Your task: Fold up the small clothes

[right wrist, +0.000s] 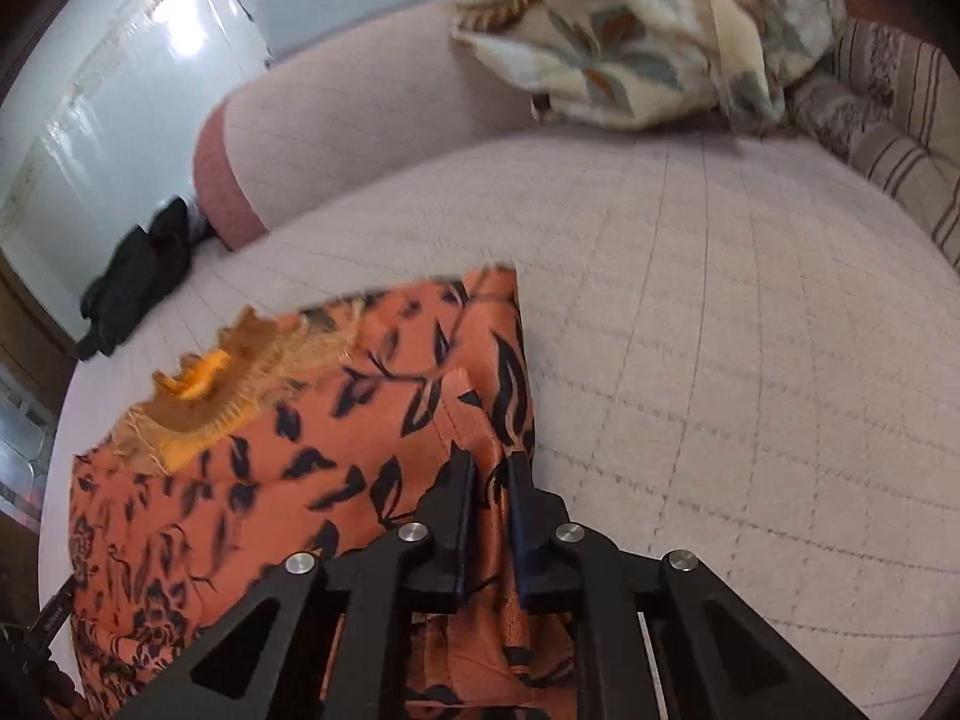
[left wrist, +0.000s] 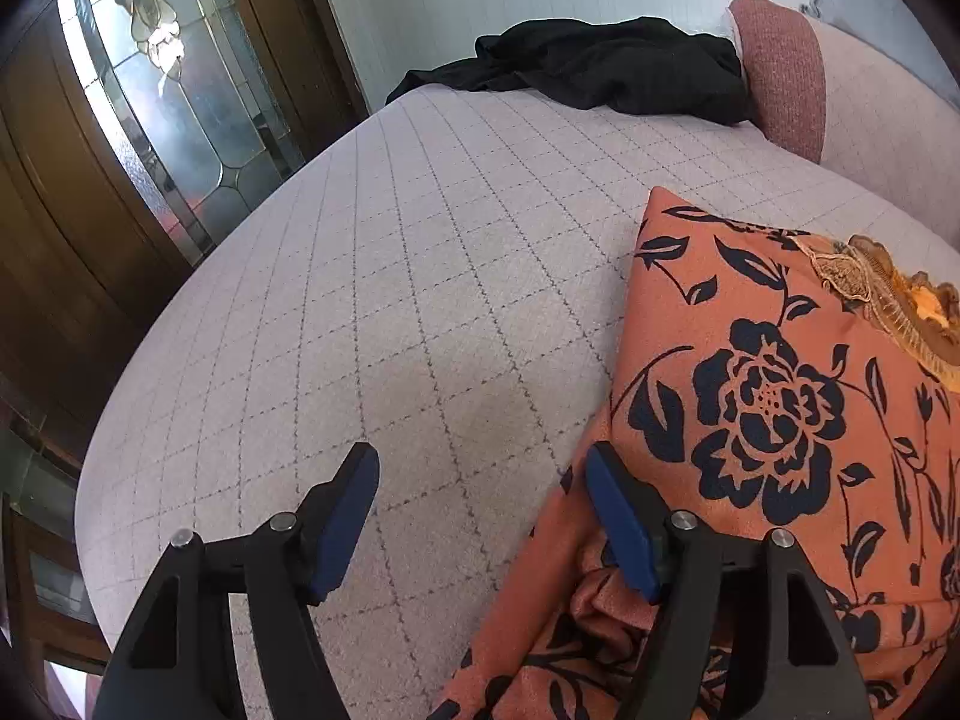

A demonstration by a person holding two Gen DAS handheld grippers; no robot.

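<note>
**Right fingers pinch the orange garment, left fingers spread**

The orange floral garment (left wrist: 780, 396) lies on the quilted bed (left wrist: 420, 276), towards its near edge. The right gripper (right wrist: 491, 465) has its fingers pinched on a bunched fold of the garment. The left gripper (left wrist: 483, 468) hovers at the garment's left edge, fingers spread, nothing between them. A black garment (left wrist: 606, 69) lies at the bed's far edge beside a pink bolster (left wrist: 780, 72); a cream leafy cloth (right wrist: 648, 30) is heaped at the far right corner.

The garment (left wrist: 780, 396) is orange with a black rose-and-leaf print and a tan-and-yellow lace trim (right wrist: 210, 390). The bed cover (left wrist: 390, 312) is pale lilac with a thin grey grid of stitched lines. A black cloth (left wrist: 600, 66) lies crumpled. The pillow (left wrist: 780, 78) has a dusty-pink end. The bundled cloth (right wrist: 648, 30) is cream with grey-green and rust leaves. The left claw (left wrist: 483, 522) is black with blue pads (left wrist: 345, 531).
</note>
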